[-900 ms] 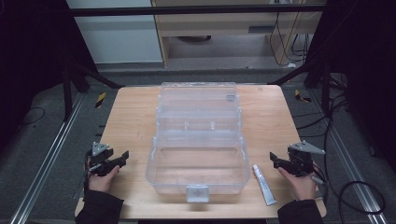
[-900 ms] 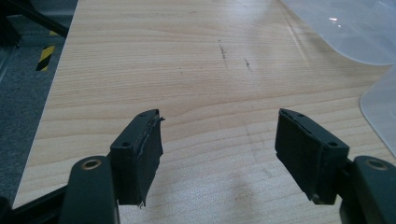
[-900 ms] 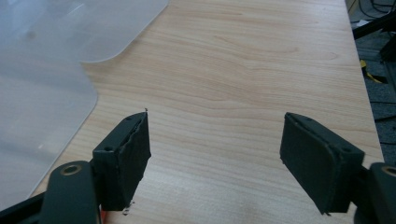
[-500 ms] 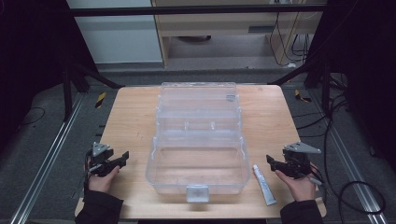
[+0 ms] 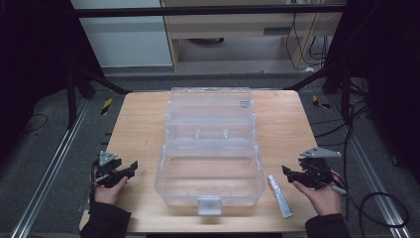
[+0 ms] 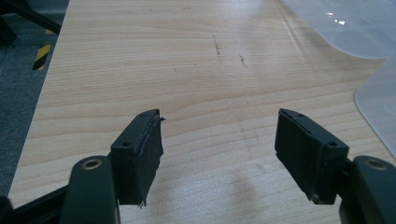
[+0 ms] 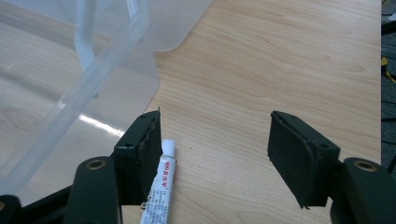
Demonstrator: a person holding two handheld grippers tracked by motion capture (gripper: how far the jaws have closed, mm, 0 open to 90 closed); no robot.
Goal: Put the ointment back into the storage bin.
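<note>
A clear plastic box (image 5: 208, 173) stands open in the middle of the wooden table (image 5: 138, 124), its lid (image 5: 210, 106) laid back toward the far side. A small white glue tube (image 5: 280, 196) lies on the table just right of the box. My right gripper (image 5: 288, 173) is open close to the tube's right side; in the right gripper view the tube (image 7: 161, 182) lies along the inner face of the left jaw, nothing gripped. My left gripper (image 5: 130, 168) is open near the table's left front, over bare wood (image 6: 215, 140), apart from the box.
Black frame posts and cables (image 5: 346, 99) stand right of the table. A metal rail (image 5: 49, 168) runs along the floor on the left. The box's clear corner (image 6: 378, 107) shows at the right of the left gripper view.
My right gripper has moved left toward the glue tube. The left gripper has hardly moved.
</note>
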